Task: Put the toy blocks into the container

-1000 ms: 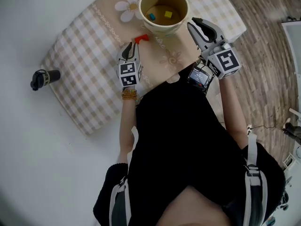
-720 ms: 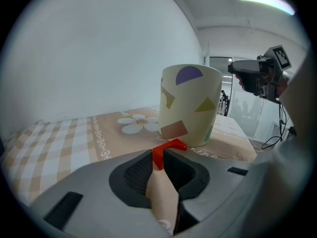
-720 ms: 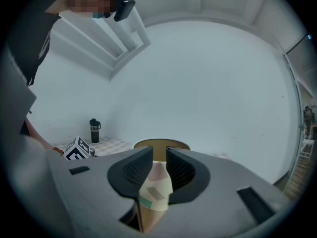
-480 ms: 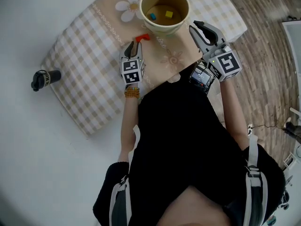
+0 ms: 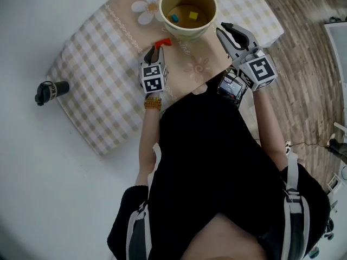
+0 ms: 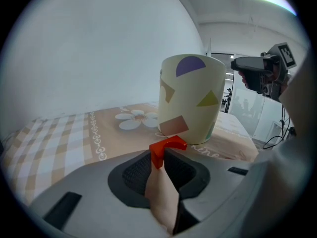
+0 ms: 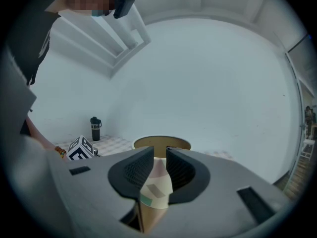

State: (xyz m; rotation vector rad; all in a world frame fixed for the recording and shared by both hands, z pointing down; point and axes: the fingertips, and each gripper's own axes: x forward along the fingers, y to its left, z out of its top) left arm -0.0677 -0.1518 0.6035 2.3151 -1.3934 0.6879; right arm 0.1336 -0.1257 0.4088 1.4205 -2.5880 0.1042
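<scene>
The cream cup [image 5: 188, 12] with coloured shapes stands at the cloth's far end, with a blue block [image 5: 174, 18] and a yellow block [image 5: 193, 15] inside. A red arch block [image 5: 162, 42] lies on the cloth just before the cup. My left gripper [image 5: 154, 51] reaches it. In the left gripper view the red block [image 6: 167, 147] sits at the tips of my left gripper [image 6: 159, 158]. Its jaws have just been opening and do not press the block. My right gripper [image 5: 225, 29] hovers beside the cup's right rim. Its jaws have just been closing, with only the cup [image 7: 161, 144] seen beyond my right gripper [image 7: 159, 153].
A beige checked cloth [image 5: 97, 64] with a daisy print covers the white table [image 5: 32, 161]. A black bottle [image 5: 51, 90] lies on the table to the left. The table's right edge drops to a wooden floor [image 5: 306, 58].
My left gripper has edged forward to the red block and its jaws have spread a little. The right gripper has stayed beside the cup.
</scene>
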